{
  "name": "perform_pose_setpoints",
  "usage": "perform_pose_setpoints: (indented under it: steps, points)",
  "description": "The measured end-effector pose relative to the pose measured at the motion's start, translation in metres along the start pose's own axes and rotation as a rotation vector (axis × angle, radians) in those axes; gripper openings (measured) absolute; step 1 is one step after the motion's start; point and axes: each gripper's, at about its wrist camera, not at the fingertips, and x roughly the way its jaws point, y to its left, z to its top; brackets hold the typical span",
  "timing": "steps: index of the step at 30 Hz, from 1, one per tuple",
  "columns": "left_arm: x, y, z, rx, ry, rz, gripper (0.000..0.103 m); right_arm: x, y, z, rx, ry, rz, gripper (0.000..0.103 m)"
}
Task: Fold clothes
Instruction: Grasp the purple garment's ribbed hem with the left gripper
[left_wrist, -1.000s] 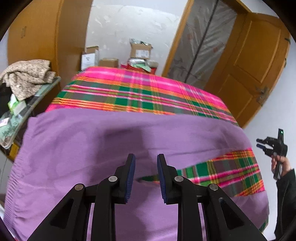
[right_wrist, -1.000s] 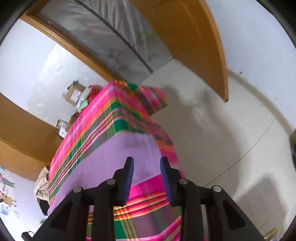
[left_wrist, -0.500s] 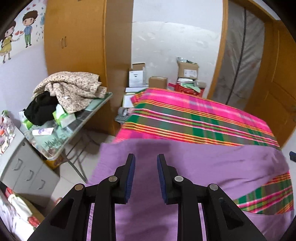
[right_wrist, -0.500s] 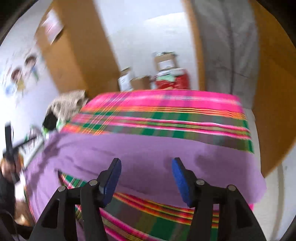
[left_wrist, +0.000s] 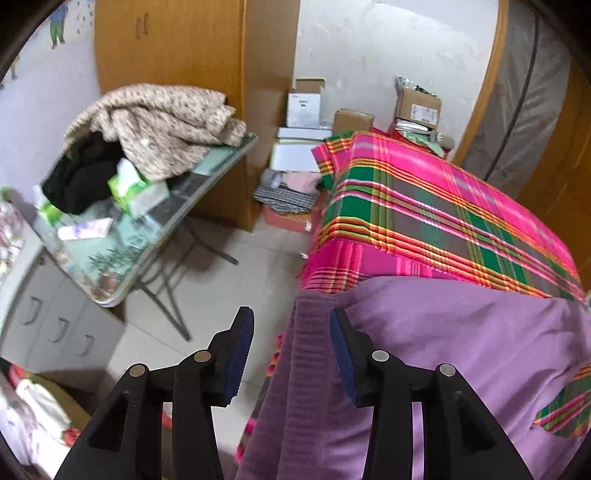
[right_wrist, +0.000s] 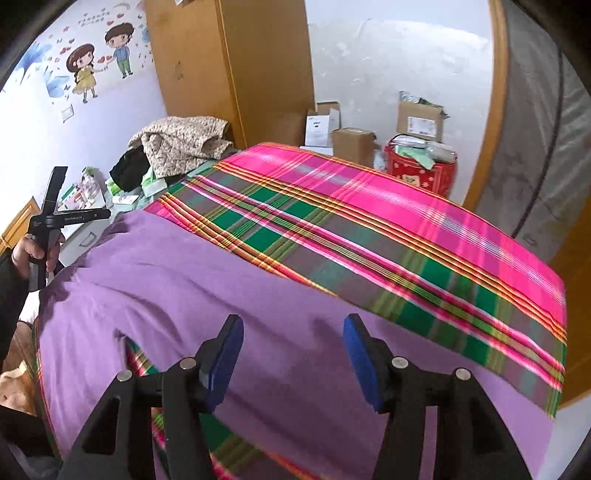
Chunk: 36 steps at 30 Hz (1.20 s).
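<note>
Purple garment spread flat across near end of plaid bed, left hem over bed's edge. No fold visible. My left gripper wide at hem; right gripper wide above, empty.

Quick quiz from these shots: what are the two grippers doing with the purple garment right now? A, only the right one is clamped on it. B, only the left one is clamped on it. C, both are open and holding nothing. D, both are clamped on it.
C: the left gripper and the right gripper both show wide gaps between their fingers, with the purple garment lying unpinched on the plaid cloth.
</note>
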Motion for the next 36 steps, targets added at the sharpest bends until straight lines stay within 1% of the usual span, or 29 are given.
perform_pose_setpoints:
  steps: [4,8,10,14,15,16,17,19,21,23,24,25,27,29,33,36]
  points:
    - [0.017,0.001,0.004,-0.021,0.022,-0.055,0.05,0.033,-0.002,0.013,-0.017,0.039,0.007,0.058]
    - [0.025,-0.004,0.009,0.003,0.044,-0.105,0.053,0.061,-0.009,0.022,-0.026,0.076,0.008,0.058]
    - [0.031,-0.008,0.011,0.017,0.072,-0.124,0.053,0.073,-0.014,0.026,-0.02,0.087,0.01,0.058]
    - [0.042,-0.019,0.011,0.058,0.108,-0.11,0.053,0.091,-0.022,0.03,-0.023,0.12,0.022,0.058]
    - [0.043,-0.022,0.011,0.066,0.108,-0.105,0.051,0.096,-0.024,0.031,-0.026,0.131,0.025,0.058]
    - [0.043,-0.023,0.01,0.069,0.103,-0.105,0.041,0.1,-0.026,0.03,-0.03,0.145,0.031,0.058]
    - [0.043,-0.023,0.009,0.072,0.097,-0.105,0.037,0.104,-0.027,0.029,-0.033,0.16,0.041,0.058]
    - [0.041,-0.025,0.009,0.076,0.082,-0.098,0.032,0.107,-0.027,0.028,-0.061,0.169,0.056,0.058]
    - [0.039,-0.026,0.009,0.081,0.066,-0.089,0.03,0.107,-0.025,0.028,-0.09,0.186,0.07,0.058]
    - [0.036,-0.028,0.011,0.084,0.049,-0.074,0.029,0.106,-0.024,0.028,-0.109,0.21,0.086,0.042]
    - [0.035,-0.029,0.011,0.089,0.037,-0.064,0.029,0.106,-0.023,0.029,-0.112,0.218,0.093,0.022]
    - [0.033,-0.029,0.012,0.093,0.025,-0.056,0.029,0.105,-0.021,0.029,-0.114,0.225,0.1,0.005]
    - [0.027,-0.031,0.016,0.102,-0.007,-0.038,0.028,0.105,-0.016,0.03,-0.145,0.231,0.082,0.003]
    - [0.022,-0.03,0.019,0.106,-0.027,-0.027,0.028,0.104,-0.01,0.032,-0.167,0.215,0.057,0.003]
    - [0.021,-0.026,0.029,0.106,-0.051,-0.009,0.028,0.1,-0.016,0.044,-0.132,0.149,0.024,0.002]
    - [0.031,-0.025,0.034,0.101,-0.044,0.0,0.028,0.097,-0.02,0.052,-0.106,0.099,-0.001,0.002]
